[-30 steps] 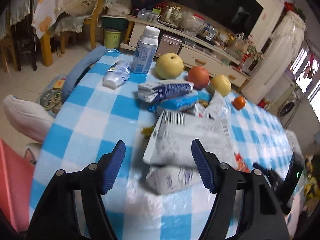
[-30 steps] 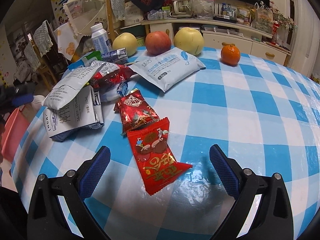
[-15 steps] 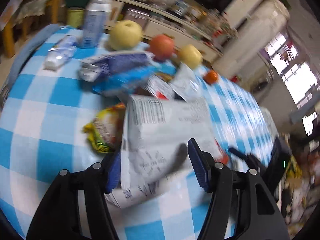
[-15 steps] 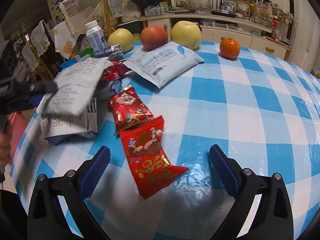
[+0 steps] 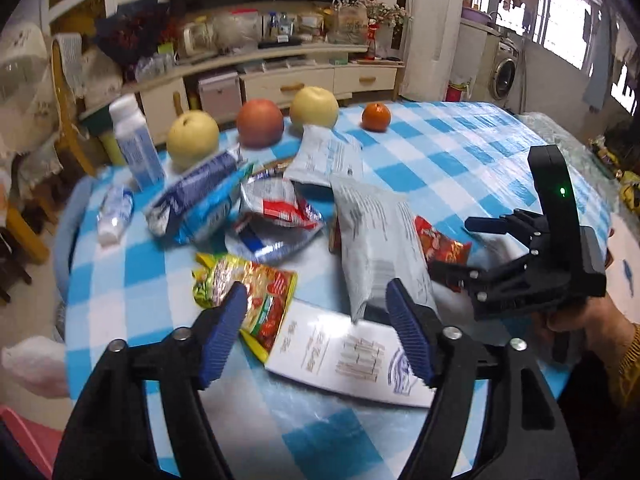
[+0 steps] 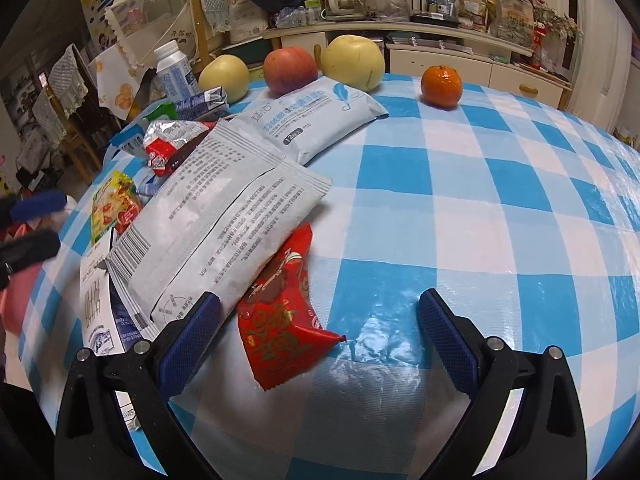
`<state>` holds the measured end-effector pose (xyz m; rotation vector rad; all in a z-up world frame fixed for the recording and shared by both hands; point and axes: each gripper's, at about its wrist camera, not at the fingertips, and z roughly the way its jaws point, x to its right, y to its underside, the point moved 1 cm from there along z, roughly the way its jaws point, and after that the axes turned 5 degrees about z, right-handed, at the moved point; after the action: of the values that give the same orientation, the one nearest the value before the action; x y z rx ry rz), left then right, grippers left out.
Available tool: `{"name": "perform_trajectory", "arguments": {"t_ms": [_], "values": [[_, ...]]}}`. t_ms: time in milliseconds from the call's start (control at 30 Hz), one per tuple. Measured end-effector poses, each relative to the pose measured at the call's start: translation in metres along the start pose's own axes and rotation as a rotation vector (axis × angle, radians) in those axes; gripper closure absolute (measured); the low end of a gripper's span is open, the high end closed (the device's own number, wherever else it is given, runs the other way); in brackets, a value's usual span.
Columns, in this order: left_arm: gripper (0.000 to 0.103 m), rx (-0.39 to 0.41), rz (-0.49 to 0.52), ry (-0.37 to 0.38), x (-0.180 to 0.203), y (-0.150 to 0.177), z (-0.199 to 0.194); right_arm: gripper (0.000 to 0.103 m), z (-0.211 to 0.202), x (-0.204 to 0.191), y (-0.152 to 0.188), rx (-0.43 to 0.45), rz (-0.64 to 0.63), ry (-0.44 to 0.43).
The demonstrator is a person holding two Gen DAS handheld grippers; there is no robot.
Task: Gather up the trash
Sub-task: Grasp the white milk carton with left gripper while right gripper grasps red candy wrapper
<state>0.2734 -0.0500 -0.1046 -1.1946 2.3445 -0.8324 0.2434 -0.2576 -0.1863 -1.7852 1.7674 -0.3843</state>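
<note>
Wrappers lie on a blue-and-white checked table (image 6: 460, 208). A large grey-white packet (image 6: 224, 224) lies over a red snack wrapper (image 6: 280, 320); it also shows in the left wrist view (image 5: 380, 240). My left gripper (image 5: 320, 332) is open and empty above a flat white packet (image 5: 344, 356), with a yellow-red wrapper (image 5: 248, 284) at its left finger. My right gripper (image 6: 316, 340) is open and empty, with the red wrapper between its fingers. It appears at the right of the left wrist view (image 5: 472, 248).
Two pears (image 6: 354, 62), an apple (image 6: 290, 68) and an orange (image 6: 441, 85) stand at the far side. A white bottle (image 5: 136, 144), blue packets (image 5: 196, 200), a silver wrapper (image 5: 276, 216) and a pale blue wipes pack (image 6: 320, 120) lie mid-table. A cabinet stands behind.
The large grey-white packet has moved off the pile and now lies over the red wrapper. My left gripper has swung round to the right; the yellow-red wrapper is uncovered. The right gripper barely moved.
</note>
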Motion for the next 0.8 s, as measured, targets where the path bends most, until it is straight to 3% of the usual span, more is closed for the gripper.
{"name": "perform_trajectory", "arguments": {"t_ms": [133,300,400,533,667,733,800], "values": [[0.023,-0.052,0.026,-0.054,0.010,-0.004,0.015,0.005,0.004,-0.001,0.001,-0.011,-0.018,0.015],[0.024,-0.192,-0.272,-0.089,-0.010,0.026,0.028,0.005,0.005,0.004,-0.001,-0.018,0.002,0.013],[0.025,-0.197,-0.343,-0.101,-0.006,0.040,0.024,0.005,0.006,0.001,-0.002,-0.017,-0.002,0.003],[0.025,-0.179,-0.481,-0.045,-0.007,0.048,0.028,0.005,0.008,-0.006,0.000,-0.024,-0.040,0.015],[0.025,-0.167,-0.556,-0.070,-0.008,0.046,0.031,0.005,0.009,-0.009,0.001,-0.022,-0.052,0.021],[0.025,-0.178,-0.601,-0.056,-0.008,0.047,0.034,0.007,0.008,-0.008,0.000,-0.016,-0.048,0.015],[0.025,-0.193,-0.605,-0.050,-0.002,0.047,0.041,0.025,0.006,-0.009,-0.001,-0.008,-0.057,0.029]]}}
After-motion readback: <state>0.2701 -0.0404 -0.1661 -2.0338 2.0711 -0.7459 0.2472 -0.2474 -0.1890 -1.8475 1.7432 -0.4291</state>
